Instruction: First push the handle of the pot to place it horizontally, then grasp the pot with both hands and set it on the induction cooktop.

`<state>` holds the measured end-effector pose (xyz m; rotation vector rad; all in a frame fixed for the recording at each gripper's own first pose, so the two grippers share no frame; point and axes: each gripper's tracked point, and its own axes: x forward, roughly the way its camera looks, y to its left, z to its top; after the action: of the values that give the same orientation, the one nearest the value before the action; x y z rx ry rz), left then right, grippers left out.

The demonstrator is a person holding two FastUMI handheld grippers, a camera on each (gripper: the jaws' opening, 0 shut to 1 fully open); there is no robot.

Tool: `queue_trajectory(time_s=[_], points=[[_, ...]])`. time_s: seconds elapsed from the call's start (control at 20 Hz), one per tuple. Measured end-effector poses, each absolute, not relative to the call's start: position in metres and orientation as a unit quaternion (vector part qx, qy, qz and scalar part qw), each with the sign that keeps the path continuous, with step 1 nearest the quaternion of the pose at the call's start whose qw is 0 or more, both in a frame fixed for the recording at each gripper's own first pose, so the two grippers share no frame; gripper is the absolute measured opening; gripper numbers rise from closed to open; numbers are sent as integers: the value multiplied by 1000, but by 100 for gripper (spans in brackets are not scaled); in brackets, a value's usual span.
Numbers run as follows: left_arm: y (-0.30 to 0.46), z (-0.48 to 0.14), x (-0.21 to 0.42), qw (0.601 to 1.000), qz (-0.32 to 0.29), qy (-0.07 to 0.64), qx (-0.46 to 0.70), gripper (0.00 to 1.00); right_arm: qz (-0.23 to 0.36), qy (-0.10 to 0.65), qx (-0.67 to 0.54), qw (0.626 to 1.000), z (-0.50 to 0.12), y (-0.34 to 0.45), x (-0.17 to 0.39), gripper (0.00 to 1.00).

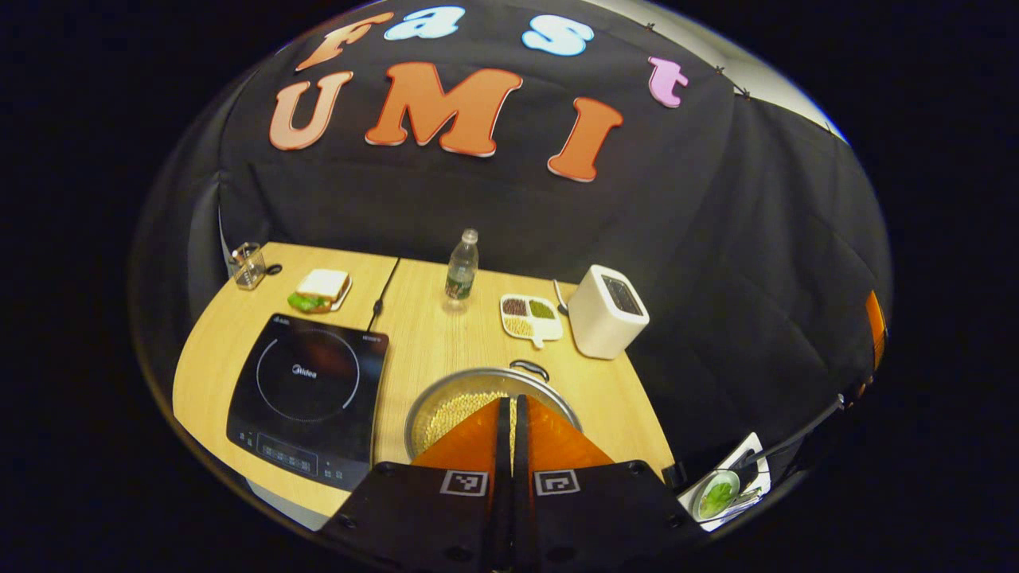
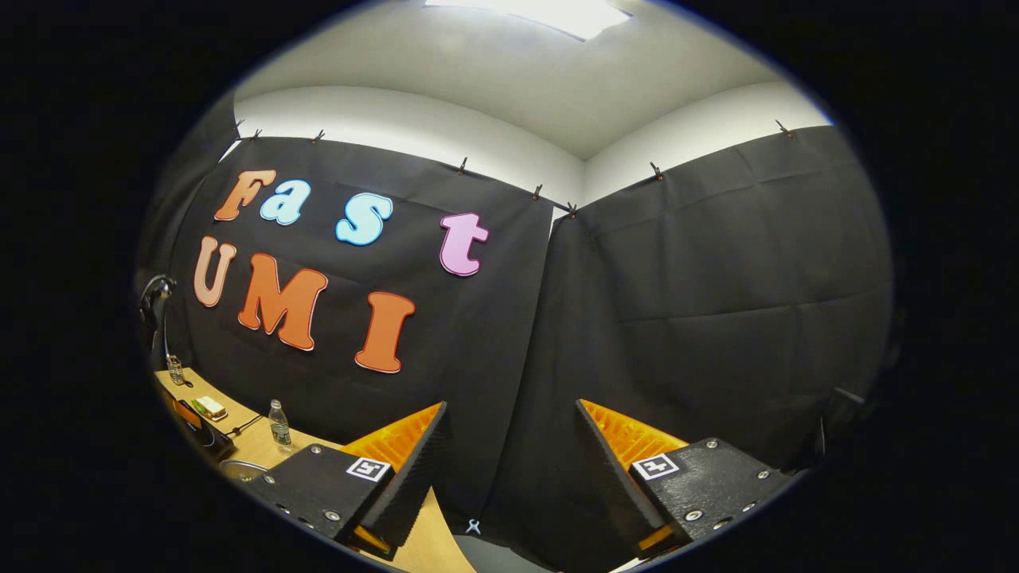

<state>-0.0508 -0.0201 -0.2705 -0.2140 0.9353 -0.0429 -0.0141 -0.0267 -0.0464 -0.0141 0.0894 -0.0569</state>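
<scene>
Pot (image 1: 446, 402) sits on the wooden counter (image 1: 430, 334), just right of the cooktop (image 1: 306, 398) and apart from it. It is a round metal pot holding pale beans, and its handle (image 1: 529, 368) shows as a dark loop at the far rim. In the left gripper view the left claw (image 1: 509, 414) hangs over the pot's near side, its two fingers pressed together with only a thin slit between them and nothing pinched. The cooktop is a black slab with a ring marked on its glass and a control strip along its near edge; a cord runs from it toward the back of the counter.

Behind the pot stand a water bottle (image 1: 462, 267), a divided dish (image 1: 531, 316) of beans and a white toaster (image 1: 607, 310). A sandwich (image 1: 320, 290) on a plate and a small glass jar (image 1: 248, 264) lie at the far left.

In the right gripper view the right claw (image 2: 509, 446) is spread wide, empty, and raised toward the black cloth wall. The counter's edge, the bottle and the sandwich appear small at lower left there.
</scene>
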Motion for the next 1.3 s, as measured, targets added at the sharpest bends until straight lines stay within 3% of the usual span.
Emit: queue_trajectory(time_s=[0.45,1.0,1.3], points=[[-30,-348,-133,786,17,600,-149,8,-14,61,3,998,-66,-23,-15,95],[-69,-405,-208,680,21,702,-211,9,-8,80,9,997,-85,-24,-23,95],[-61,-441,-221,655,44,729,-196,8,-15,91,8,996,-90,-29,-24,95]])
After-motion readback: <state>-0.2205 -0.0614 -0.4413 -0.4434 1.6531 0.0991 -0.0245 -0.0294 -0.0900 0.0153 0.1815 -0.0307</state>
